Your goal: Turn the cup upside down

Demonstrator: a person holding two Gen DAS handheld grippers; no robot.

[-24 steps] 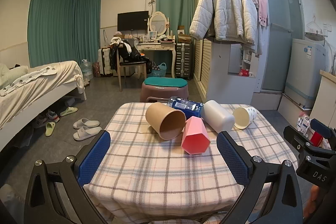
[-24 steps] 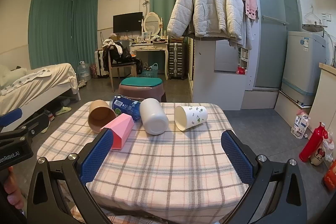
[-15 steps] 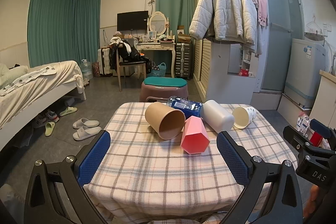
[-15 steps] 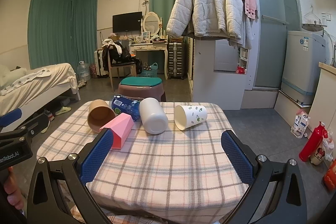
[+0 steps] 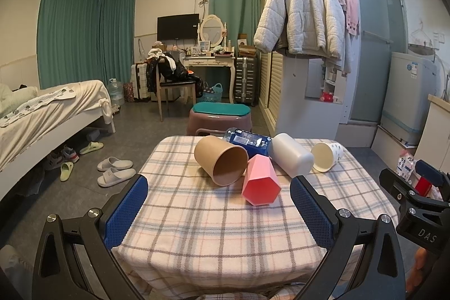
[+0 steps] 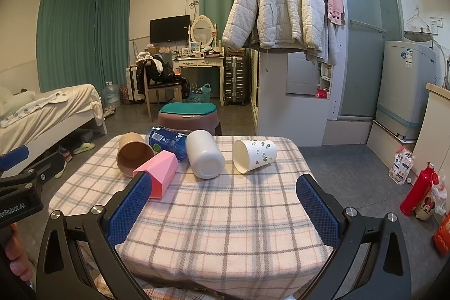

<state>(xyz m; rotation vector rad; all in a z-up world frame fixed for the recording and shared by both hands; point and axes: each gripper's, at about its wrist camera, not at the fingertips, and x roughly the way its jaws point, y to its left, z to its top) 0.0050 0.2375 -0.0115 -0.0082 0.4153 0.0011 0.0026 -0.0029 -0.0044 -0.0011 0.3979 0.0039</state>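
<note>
Both the left gripper (image 5: 218,211) and right gripper (image 6: 223,210) hang spread apart over the table's (image 6: 225,229) bare lower half, cups (image 6: 254,155) lying mid-frame.

Your left gripper (image 5: 218,208) has black angular arms with triangular cut-outs, each carrying a blue pad with a fine mesh texture. Round silver screws sit on the joints behind the fingers (image 5: 126,211). Your right gripper (image 6: 222,210) is built the same: black frame, blue textured pads, silver screws. Seen from the left camera, its black body bears white letters "DAS" and a blue tip. From the right camera, the left one's body shows white lettering ending "Robot.AI". A bit of bare skin of your left hand (image 6: 17,262) shows beneath it.
</note>
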